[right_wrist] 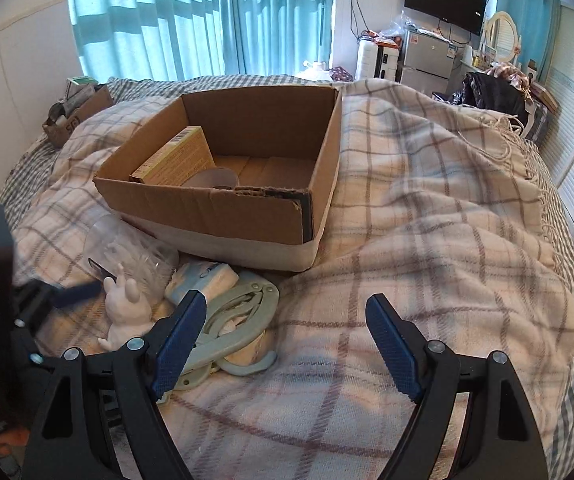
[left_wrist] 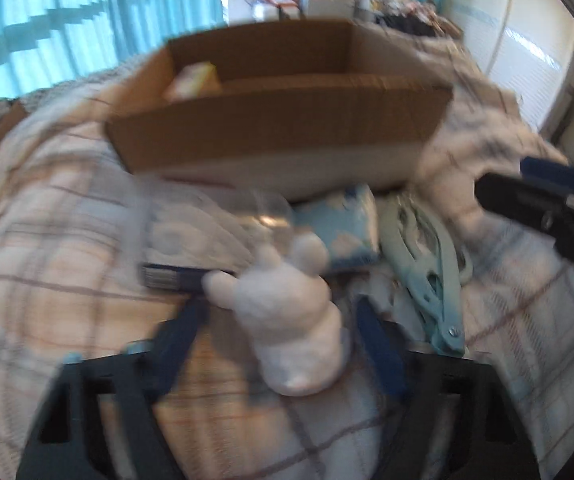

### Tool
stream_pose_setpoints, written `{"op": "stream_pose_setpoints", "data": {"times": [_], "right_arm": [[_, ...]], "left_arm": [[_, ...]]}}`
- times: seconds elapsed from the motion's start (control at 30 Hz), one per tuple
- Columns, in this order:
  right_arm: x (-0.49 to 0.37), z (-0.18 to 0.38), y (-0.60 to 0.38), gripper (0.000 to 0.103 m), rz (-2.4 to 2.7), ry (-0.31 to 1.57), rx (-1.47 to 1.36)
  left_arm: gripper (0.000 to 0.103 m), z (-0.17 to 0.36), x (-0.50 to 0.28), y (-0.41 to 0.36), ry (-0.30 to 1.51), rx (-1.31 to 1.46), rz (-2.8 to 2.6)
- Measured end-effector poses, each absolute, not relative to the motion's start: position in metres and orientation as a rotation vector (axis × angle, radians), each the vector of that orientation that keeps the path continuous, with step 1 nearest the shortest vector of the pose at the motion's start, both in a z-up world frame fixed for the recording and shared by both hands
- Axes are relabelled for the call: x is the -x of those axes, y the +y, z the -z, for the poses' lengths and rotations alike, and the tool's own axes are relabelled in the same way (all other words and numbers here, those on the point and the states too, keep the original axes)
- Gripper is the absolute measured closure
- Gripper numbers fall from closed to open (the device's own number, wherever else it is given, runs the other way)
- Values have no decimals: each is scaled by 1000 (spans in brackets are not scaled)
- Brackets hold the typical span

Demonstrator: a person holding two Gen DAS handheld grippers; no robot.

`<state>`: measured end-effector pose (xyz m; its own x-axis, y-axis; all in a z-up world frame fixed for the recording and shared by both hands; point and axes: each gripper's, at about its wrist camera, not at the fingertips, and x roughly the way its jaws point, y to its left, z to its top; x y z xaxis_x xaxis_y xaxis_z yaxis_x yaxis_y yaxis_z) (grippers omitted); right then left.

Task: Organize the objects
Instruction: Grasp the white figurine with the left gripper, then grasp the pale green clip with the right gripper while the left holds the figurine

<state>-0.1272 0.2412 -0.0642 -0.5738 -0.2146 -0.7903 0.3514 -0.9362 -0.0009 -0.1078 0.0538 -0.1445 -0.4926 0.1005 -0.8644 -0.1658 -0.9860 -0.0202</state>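
A white rabbit figurine (left_wrist: 287, 320) stands on the plaid blanket between the open fingers of my left gripper (left_wrist: 283, 312); it also shows in the right wrist view (right_wrist: 125, 312). Behind it lie a clear plastic cup (right_wrist: 127, 252), a blue-white packet (right_wrist: 203, 280) and a pale green clamp tool (right_wrist: 231, 320). The open cardboard box (right_wrist: 223, 208) holds a yellow carton (right_wrist: 175, 156) and a clear cup (right_wrist: 215, 178). My right gripper (right_wrist: 287, 328) is open and empty over the blanket, right of the clamp tool.
The plaid blanket (right_wrist: 427, 200) covers a bed. A small cardboard box (right_wrist: 75, 116) sits at the far left. Curtains, a fridge and a TV stand beyond the bed. The left wrist view is motion-blurred.
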Motion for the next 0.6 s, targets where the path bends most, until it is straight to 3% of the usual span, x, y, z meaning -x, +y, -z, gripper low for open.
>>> {"op": "stream_pose_setpoints", "data": {"times": [0.6], "right_arm": [[106,57,224,21,2528,277,-1223]], "left_arm": [[52,68,87,6,48,1256,-2848]]}}
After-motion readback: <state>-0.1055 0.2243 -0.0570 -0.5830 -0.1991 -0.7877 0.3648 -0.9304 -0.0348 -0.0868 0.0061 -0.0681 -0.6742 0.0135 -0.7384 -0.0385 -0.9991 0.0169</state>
